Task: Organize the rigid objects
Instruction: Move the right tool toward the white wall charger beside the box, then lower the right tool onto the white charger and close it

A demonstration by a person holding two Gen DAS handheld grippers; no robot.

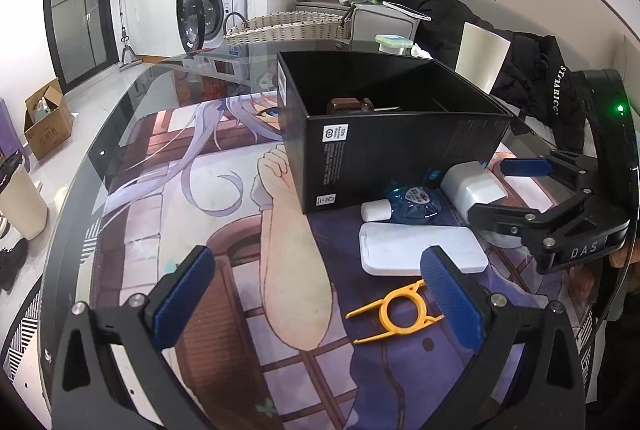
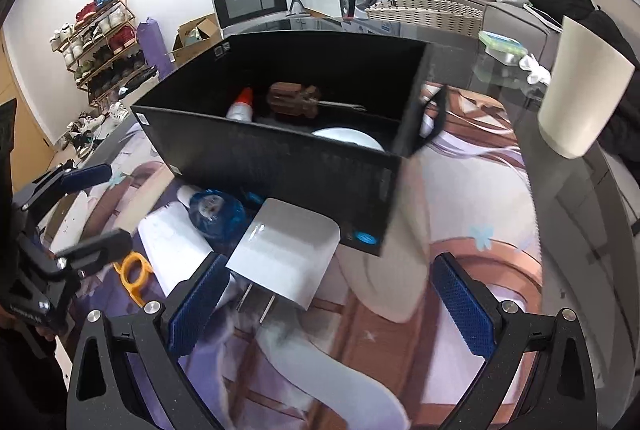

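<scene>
- My right hand-held gripper [image 2: 328, 306] is spread wide and holds nothing; the white charger [image 2: 286, 252] lies just ahead, nearer its left finger, not yet between the pads.
- The charger rests flat on the surface [image 2: 500, 230], prongs pointing back toward me, its body running away toward the black box [image 2: 288, 165], which it nearly touches.
- I judge I am lining up on it because it is the closest loose piece to the box's wall.
- My left hand-held gripper [image 1: 316, 294] also gapes wide with nothing in it; the yellow clip [image 1: 394, 314] lies by its right finger, legs splayed leftward.
- Beyond the clip lie the white flat case [image 1: 420, 248], long axis crosswise, and the blue bottle [image 1: 414, 203].
- Inside the box already sit a brown-handled screwdriver [image 2: 298, 99], shaft pointing right, and a glue bottle [image 2: 242, 105].
</scene>
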